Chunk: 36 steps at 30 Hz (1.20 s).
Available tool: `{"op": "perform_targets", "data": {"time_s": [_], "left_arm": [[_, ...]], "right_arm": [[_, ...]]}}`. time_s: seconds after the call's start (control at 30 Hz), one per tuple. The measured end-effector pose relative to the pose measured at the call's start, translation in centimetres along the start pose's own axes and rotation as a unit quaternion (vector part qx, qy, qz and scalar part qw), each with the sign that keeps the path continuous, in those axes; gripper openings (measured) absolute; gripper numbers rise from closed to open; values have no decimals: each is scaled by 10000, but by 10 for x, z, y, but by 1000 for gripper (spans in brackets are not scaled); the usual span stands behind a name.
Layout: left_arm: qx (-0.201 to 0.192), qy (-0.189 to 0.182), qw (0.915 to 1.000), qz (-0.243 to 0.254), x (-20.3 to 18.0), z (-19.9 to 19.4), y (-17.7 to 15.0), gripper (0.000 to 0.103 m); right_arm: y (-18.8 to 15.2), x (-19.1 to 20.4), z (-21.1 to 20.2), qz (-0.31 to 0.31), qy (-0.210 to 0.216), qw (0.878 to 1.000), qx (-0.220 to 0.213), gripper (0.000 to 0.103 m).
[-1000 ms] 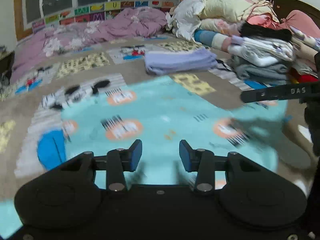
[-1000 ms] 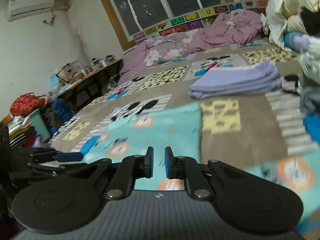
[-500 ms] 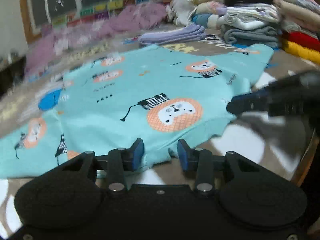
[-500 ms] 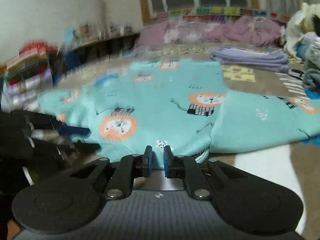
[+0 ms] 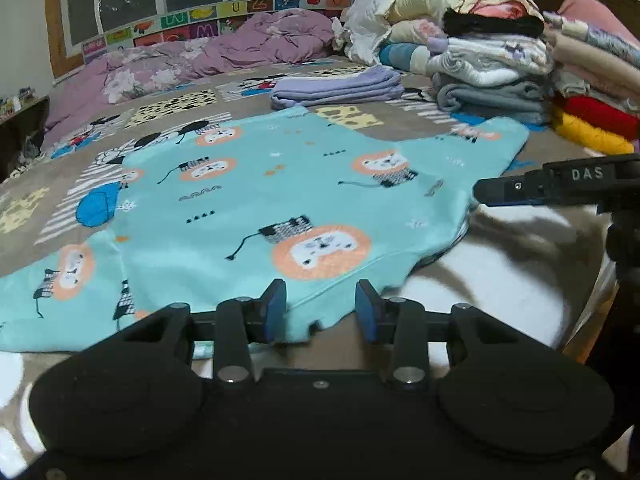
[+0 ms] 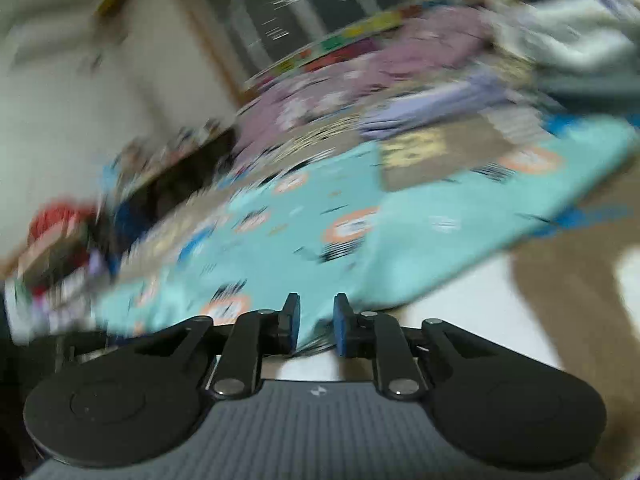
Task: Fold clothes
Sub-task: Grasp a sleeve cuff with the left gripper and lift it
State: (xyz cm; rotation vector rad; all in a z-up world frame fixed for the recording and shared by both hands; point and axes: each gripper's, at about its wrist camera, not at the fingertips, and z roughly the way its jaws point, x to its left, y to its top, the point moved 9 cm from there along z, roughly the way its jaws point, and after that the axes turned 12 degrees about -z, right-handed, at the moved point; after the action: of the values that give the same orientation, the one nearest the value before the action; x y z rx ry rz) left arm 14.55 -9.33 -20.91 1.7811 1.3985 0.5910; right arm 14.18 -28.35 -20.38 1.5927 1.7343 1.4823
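1. the teal shirt (image 5: pixel 280 184) with the lion pictures lies flat on the bed (image 5: pixel 500 292), spread wide from side to side. its long way runs across the view, sleeve to sleeve.

2. the near hem is the edge closest to both tools. it lies right in front of them, low down.

3. the left gripper (image 5: pixel 321 310) sits at the hem. its jaws are apart, with a bit of the hem in the gap between them. the pads do not press on the cloth, so it holds nothing.

4. the right gripper (image 6: pixel 316 328) is at the hem too, farther along toward the shirt's right side. its jaws are opening. the picture is blurry, but the hem seems to lie in the gap, not pinched.

5. both look about as near to the hem, so i think each should slide a bit forward over the edge and then close on it.

6. a folded purple pile (image 5: pixel 340 88) waits far behind the shirt, well apart from it.
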Motion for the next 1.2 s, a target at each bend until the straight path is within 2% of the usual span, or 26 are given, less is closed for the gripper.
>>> {"op": "perform_targets", "data": {"time_s": [0.07,0.17,0.2,0.37,0.5,0.6,0.7,0.83,0.93,1.0,1.1,1.2], "left_arm": [[15,-42,10000,8,-8,1,4,38],[22,-53,9999,154,-25,6,14,39],[49,-84,9998,193,-31,9,18,39],[150,-247,9980,566,-69,29,38,39],[174,-435,9909,1259,-123,52,49,39],[220,-560,9826,1756,-168,74,51,39],[310,-659,9741,2139,-212,97,52,40],[218,-569,9585,2784,-261,127,54,40],[159,-389,9468,3192,-285,148,54,40],[80,-202,9359,3516,-299,162,55,40],[-56,93,9216,3881,-317,180,60,40],[-137,312,9156,4007,-329,196,69,40]], "right_arm": [[0,-28,-5,571,-194,9981,-85,30],[-3,-67,-12,1481,-387,9880,-222,38],[-4,-76,-13,1689,-401,9844,-278,36],[2,-116,-24,2286,-652,9687,-714,39],[2,-160,-44,2998,-898,9419,-1217,40],[0,-187,-63,3386,-1095,9212,-1572,40],[-4,-203,-72,3571,-1314,9069,-1813,40],[-8,-222,-86,3802,-1594,8869,-2085,40],[-12,-240,-111,3958,-2036,8620,-2425,40],[-17,-254,-122,4182,-2088,8441,-2627,40],[-17,-260,-123,4172,-2137,8436,-2619,40],[-18,-268,-125,4225,-2182,8375,-2693,40]]}}
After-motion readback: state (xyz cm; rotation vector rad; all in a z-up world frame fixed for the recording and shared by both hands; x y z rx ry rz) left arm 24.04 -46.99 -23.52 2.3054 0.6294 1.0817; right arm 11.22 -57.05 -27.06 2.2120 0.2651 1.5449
